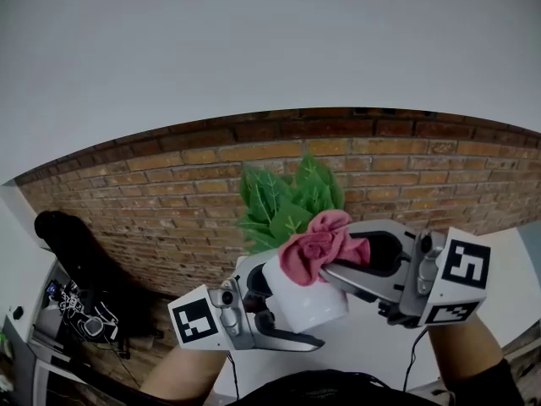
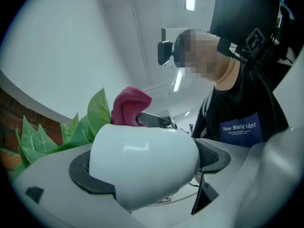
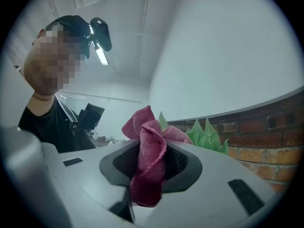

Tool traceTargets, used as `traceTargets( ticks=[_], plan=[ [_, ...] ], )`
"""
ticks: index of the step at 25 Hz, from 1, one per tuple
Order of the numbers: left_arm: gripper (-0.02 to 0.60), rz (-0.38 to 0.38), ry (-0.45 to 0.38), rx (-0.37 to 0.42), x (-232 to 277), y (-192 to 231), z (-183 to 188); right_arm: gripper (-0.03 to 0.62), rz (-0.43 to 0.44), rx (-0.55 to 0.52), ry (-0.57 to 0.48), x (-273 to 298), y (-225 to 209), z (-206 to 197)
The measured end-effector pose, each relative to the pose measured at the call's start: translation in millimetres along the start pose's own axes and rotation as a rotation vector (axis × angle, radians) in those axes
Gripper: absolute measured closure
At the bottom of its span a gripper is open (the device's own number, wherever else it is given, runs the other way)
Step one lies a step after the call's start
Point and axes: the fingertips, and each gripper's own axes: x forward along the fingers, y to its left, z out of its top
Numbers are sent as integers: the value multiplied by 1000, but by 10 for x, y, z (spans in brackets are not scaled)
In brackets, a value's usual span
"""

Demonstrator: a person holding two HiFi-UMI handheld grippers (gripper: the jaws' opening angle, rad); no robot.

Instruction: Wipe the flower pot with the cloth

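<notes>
Brickwork [image 1: 169, 210]: a red-brown band beyond both sets of jaws, behind the plant.

Flower pot [image 2: 142, 165]: white and glossy. It sits between the jaws of your left gripper [image 1: 269, 315], which are clamped on its body, one dark pad on either side.

Leaves [image 1: 287, 197]: green, rising from the pot's mouth past the left jaws, toward the brickwork.

Cloth [image 3: 149, 167]: pink and bunched. The jaws of your right gripper [image 1: 342, 271] are closed on it, and its loose folds spill out ahead of them. The folds lie against the pot's upper edge, just beside the leaves.
</notes>
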Motion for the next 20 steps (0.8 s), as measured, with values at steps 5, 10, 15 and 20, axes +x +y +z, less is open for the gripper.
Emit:
traceTargets(
  ticks=[5,10,15,20],
  plan=[
    [37,41,-44,-33,-46,63,48,488,109,-6,16,-81,399,3],
    [37,58,-94,-52,-149,174,41,488,212,15,-7,-121,672,-31],
    [37,24,-271,-138,-259,212,263,488,150,138,-158,-251,419,143],
    [37,-43,-455,-243,-337,216,409,488,-93,279,-255,-331,-288,37]
  ],
)
